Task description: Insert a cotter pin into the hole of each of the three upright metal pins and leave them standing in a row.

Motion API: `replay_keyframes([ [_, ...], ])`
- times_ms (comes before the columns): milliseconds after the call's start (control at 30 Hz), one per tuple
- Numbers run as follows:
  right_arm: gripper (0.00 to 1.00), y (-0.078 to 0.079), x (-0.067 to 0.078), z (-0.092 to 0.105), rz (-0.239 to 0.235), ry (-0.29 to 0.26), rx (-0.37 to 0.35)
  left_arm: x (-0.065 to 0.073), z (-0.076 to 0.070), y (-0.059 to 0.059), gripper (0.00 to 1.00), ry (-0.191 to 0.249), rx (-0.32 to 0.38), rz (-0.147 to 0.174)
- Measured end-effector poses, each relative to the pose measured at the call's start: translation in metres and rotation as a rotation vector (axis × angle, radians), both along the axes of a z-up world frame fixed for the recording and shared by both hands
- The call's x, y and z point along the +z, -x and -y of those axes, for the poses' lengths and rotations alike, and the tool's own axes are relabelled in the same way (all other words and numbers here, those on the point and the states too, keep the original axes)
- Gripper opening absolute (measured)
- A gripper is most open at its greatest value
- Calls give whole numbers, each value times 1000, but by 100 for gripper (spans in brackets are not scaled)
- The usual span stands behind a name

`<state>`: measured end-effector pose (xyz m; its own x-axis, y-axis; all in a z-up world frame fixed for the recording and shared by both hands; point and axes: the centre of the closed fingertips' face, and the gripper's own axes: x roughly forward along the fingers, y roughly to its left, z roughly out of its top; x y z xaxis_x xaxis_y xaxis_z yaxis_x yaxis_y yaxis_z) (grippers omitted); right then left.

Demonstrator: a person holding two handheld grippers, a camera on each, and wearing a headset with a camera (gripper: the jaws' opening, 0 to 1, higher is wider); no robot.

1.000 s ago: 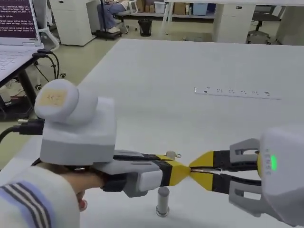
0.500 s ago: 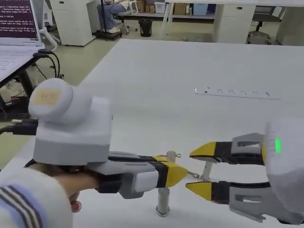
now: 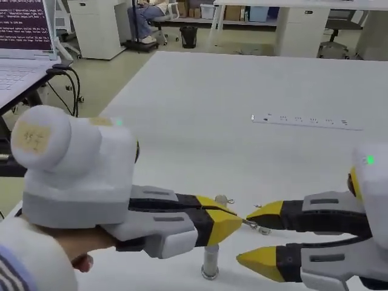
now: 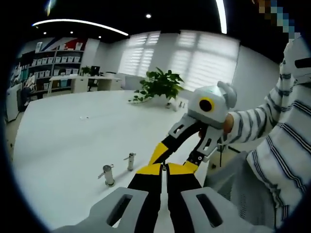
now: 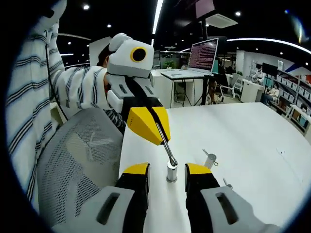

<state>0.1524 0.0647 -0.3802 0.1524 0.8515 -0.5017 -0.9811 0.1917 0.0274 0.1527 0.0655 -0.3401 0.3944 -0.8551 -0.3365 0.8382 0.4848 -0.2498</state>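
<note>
I hold my left gripper [image 3: 237, 218] level, jaws clamping a cotter pin [image 5: 165, 141]; right gripper [image 3: 257, 236] faces it, jaws spread.

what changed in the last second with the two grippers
The right gripper opened its jaws, releasing the cotter pin. The left gripper stays shut on it, just above the metal pin, which stays upright.

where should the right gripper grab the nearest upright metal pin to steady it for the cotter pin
Probably its lower shaft, from the two sides. The upright metal pin stands vertical on a wider foot, and the cotter pin in the shut left gripper slants down at its top, so the top should stay free. The open right gripper points at it.
</note>
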Motion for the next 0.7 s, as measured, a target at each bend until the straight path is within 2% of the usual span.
replay_keyframes([
  [100,16,3,2,-3,-32,-29,6,-1,1,2,0,-39,-18,8],
  [200,11,6,6,-5,-49,-57,16,3,3,3,0,-49,-36,30],
  [400,1,4,11,-5,-59,-80,13,3,5,5,0,-60,-62,39],
  [533,0,5,11,-2,-63,-77,30,0,4,7,0,-75,-76,51],
  [633,0,9,11,-2,-57,-72,46,-3,3,9,0,-71,-81,33],
  [700,0,9,11,-3,-57,-70,49,-5,3,10,0,-76,-90,45],
])
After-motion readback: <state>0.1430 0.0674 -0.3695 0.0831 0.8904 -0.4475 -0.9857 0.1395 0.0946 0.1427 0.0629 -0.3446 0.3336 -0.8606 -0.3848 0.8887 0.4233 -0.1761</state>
